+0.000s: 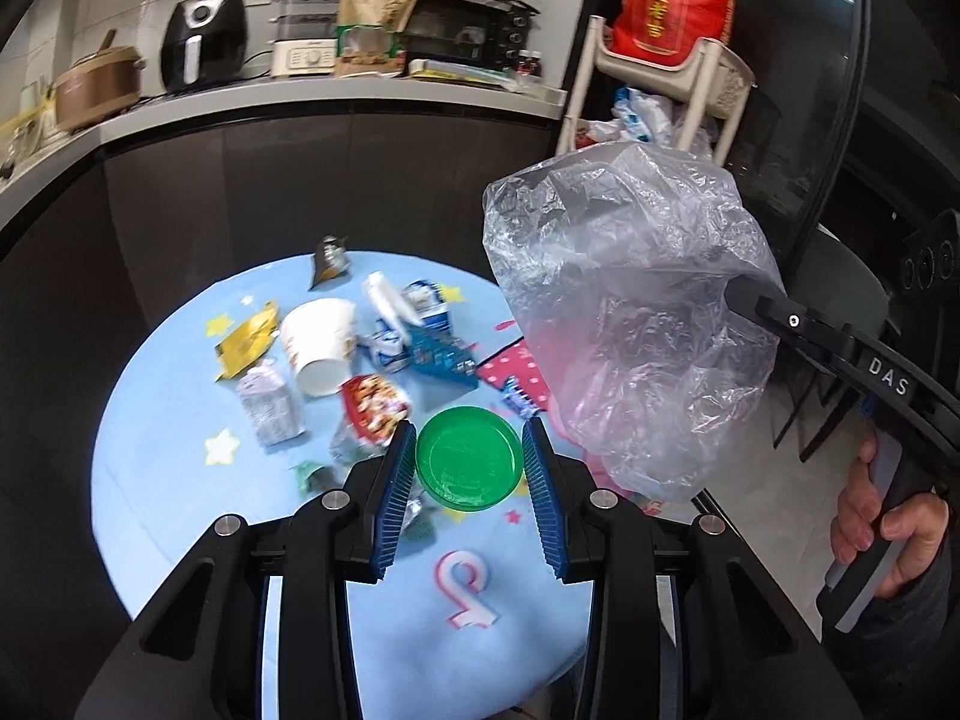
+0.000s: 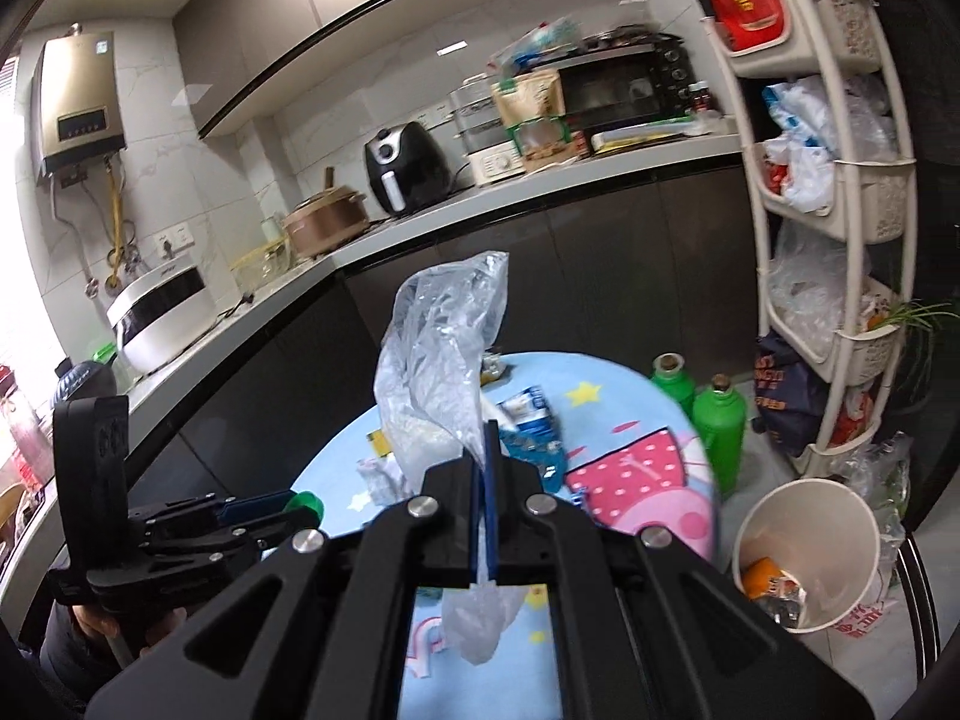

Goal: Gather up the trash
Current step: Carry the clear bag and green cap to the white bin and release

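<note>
1. Left wrist view: the clear plastic bag (image 1: 624, 324) is the biggest risk. It is thin, crinkled and see-through, billowed out and hanging over the right edge of the round blue table (image 1: 180, 480). The right gripper (image 2: 485, 468) has its jaws pressed together on one gathered fold of it, so it could slide free or tear if it snags.
2. Loose film may also drape over the litter and hide it, or brush the paper cup (image 1: 318, 342) and wrappers off the table's far edge.
3. Next, the green lid (image 1: 469, 457): flat, round, glossy plastic. It sits between the pads of the left gripper (image 1: 469, 468), which looks closed on its rim, above the table's near-middle. A slick rim gripped edge-on could twist or pop out, I judge.
4. On the floor by the table's right side stands a white paper bucket (image 2: 804, 540) already holding scraps; a careless swing could tip it.
</note>
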### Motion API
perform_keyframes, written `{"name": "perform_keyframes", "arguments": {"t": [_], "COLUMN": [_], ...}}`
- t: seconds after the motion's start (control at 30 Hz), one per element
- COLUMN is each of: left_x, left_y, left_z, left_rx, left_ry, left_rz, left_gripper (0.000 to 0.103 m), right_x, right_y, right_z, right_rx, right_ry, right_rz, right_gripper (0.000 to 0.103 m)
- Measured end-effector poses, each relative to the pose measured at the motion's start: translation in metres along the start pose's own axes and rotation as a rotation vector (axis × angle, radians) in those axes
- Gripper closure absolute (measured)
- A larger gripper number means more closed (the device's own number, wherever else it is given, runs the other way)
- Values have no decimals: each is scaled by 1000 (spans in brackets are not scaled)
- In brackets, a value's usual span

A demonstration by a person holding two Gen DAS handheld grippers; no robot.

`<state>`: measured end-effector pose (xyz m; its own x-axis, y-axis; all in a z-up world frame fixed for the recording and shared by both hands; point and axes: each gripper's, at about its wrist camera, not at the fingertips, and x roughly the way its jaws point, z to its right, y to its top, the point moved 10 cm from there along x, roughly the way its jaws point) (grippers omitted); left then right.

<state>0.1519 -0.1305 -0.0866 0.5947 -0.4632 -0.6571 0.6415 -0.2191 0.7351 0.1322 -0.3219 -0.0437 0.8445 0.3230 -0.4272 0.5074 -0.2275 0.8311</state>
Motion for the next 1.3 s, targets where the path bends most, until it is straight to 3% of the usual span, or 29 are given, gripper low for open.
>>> {"name": "perform_keyframes", "arguments": {"t": [0.23, 0.5, 0.9, 1.1, 1.13, 1.17, 1.2, 1.23, 1.3], "left_x": [29, 76, 159, 194, 199, 203, 209, 215, 224], "left_y": [22, 45, 65, 60, 58, 58, 55, 54, 48], "left_z": [55, 126, 190, 198, 200, 202, 205, 207, 213], "left_rx": [63, 147, 211, 218, 217, 218, 220, 221, 229], "left_ry": [-90, -164, -202, -205, -207, -207, -209, -211, -214], "left_rz": [-10, -39, -102, -140, -147, -152, -164, -173, -192], "left_gripper": [68, 68, 68, 68, 68, 68, 68, 68, 68], "right_x": [-36, -48, 14, 44, 45, 49, 50, 50, 47], "right_y": [1, -24, -77, -133, -140, -151, -158, -164, -170], "right_z": [90, 197, 296, 340, 345, 350, 354, 359, 362], "right_rx": [73, 197, 297, 380, 390, 407, 417, 422, 422], "right_ry": [-157, -286, -331, -364, -367, -364, -368, -381, -395], "right_rz": [43, 32, -71, -173, -185, -205, -215, -220, -224], "right_gripper": [99, 98, 98, 97, 95, 84, 62, 50, 45]}}
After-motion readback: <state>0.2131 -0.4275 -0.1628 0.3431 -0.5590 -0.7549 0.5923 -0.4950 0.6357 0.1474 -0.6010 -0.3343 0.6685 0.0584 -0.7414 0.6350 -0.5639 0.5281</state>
